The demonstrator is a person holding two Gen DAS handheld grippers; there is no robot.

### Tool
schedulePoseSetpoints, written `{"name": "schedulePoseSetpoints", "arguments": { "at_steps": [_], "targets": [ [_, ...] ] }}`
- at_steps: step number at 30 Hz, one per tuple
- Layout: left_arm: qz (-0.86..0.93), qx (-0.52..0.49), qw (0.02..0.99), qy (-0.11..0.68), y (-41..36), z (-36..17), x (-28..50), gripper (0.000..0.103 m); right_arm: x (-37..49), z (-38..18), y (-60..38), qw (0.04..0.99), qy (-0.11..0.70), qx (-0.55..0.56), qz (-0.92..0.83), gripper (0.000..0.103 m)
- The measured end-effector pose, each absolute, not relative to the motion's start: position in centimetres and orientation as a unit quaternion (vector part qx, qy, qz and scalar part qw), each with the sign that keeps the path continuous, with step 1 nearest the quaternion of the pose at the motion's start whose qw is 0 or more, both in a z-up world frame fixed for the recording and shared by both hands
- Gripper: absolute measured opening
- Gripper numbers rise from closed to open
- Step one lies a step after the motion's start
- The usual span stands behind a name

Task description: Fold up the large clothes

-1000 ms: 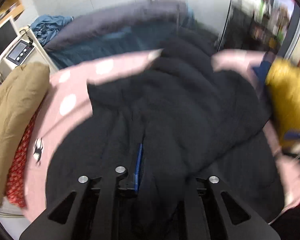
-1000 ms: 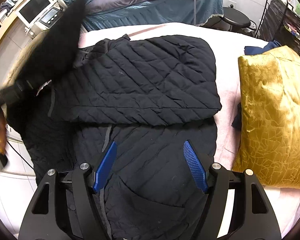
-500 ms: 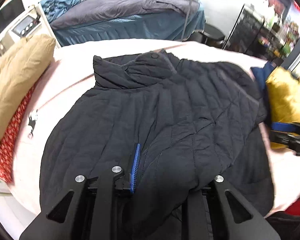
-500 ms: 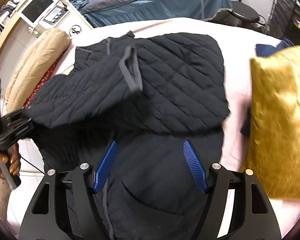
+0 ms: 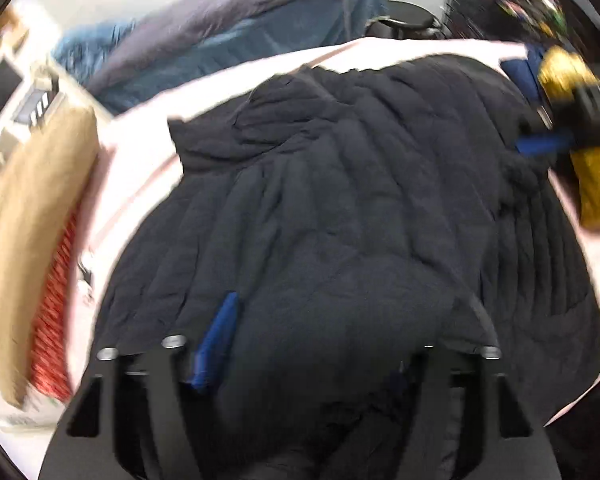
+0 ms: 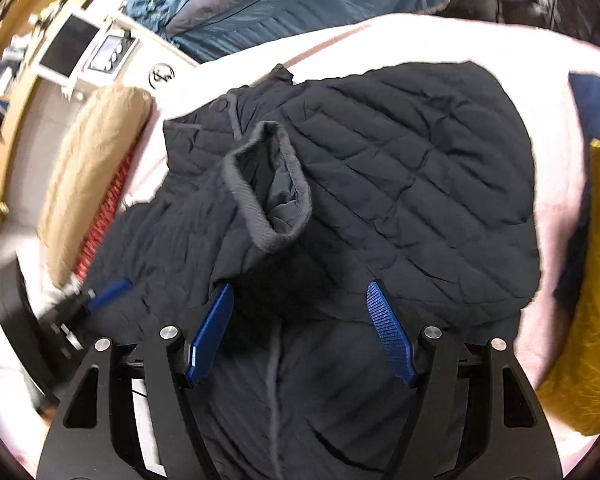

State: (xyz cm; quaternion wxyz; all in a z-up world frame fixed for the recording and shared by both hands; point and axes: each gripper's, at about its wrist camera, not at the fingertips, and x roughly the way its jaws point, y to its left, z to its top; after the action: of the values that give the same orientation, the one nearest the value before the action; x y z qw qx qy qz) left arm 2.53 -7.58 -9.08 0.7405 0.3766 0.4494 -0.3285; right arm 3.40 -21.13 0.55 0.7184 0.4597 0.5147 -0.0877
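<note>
**A:** Where's the jacket sitting for you?

**B:** I see the black quilted jacket (image 6: pixel 400 184) spread across the pink bed cover (image 6: pixel 540 64), between the tan pillow (image 6: pixel 88 176) on one side of it and the gold cushion (image 6: pixel 592 288) on the other. A sleeve lies folded over the jacket's body, its grey cuff (image 6: pixel 268 188) gaping open near the middle.

**A:** And your tools?

**B:** My left tool (image 5: pixel 328 340) has just been opening; its jaws stand wide. Jacket fabric bulges between them and covers the right-hand finger, but I see no pad pressing on it, so I call it released. That view is blurred. From the right camera I catch the left tool's blue pad at the jacket's edge nearest the tan pillow.

**A:** The right one?

**B:** My right tool (image 6: pixel 300 332) is released too, both blue pads (image 6: pixel 388 332) spread apart over the jacket's lower half, just below the cuff, nothing clamped. The grey zipper line (image 6: pixel 274 392) runs down between them.
</note>
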Motion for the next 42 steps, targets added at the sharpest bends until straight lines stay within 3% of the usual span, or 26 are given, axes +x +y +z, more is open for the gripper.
{"name": "schedulePoseSetpoints", "arguments": {
  "at_steps": [2, 8, 12, 16, 22, 27, 31, 35, 39, 42],
  "targets": [
    [-0.344, 0.391, 0.739, 0.428, -7.7, -8.3, 1.0, 0.082, 3.5, 0.6, -21.4, 0.722, 0.496, 0.476, -0.086, 0.069],
    [-0.356, 0.3, 0.775, 0.427, -5.2, -4.2, -0.6, 0.084, 3.6, 1.1, -22.7, 0.71, 0.469, 0.516, -0.093, 0.069],
    [-0.326, 0.178, 0.809, 0.456, -1.1, -1.3, 2.7, 0.084, 2.3, 0.9, -23.8, 0.698, 0.459, 0.539, -0.112, 0.069],
    [-0.284, -0.005, 0.824, 0.49, 5.7, 0.6, 9.6, 0.084, 1.8, 0.7, -24.7, 0.694, 0.454, 0.547, -0.113, 0.069],
    [-0.194, -0.128, 0.775, 0.588, 11.9, -5.6, 19.2, 0.082, 4.6, -0.1, -23.5, 0.703, 0.485, 0.511, -0.094, 0.069],
    [-0.197, -0.262, 0.684, 0.652, 13.8, -12.4, 22.3, 0.082, 6.1, -1.6, -22.5, 0.707, 0.514, 0.476, -0.099, 0.069],
    [-0.191, -0.268, 0.649, 0.686, 12.1, -16.6, 23.9, 0.082, 6.7, -2.5, -21.8, 0.704, 0.529, 0.465, -0.091, 0.069],
    [-0.22, -0.268, 0.651, 0.675, 10.1, -16.2, 25.5, 0.056, 7.2, -2.6, -20.7, 0.712, 0.544, 0.436, -0.08, 0.067],
    [-0.261, -0.2, 0.674, 0.662, 7.1, -14.2, 27.0, 0.024, 7.7, -2.4, -19.8, 0.724, 0.559, 0.399, -0.066, 0.031],
    [-0.294, -0.138, 0.705, 0.631, 4.6, -11.4, 27.6, 0.019, 8.2, -1.3, -19.4, 0.748, 0.551, 0.363, -0.077, 0.012]
  ]
}}
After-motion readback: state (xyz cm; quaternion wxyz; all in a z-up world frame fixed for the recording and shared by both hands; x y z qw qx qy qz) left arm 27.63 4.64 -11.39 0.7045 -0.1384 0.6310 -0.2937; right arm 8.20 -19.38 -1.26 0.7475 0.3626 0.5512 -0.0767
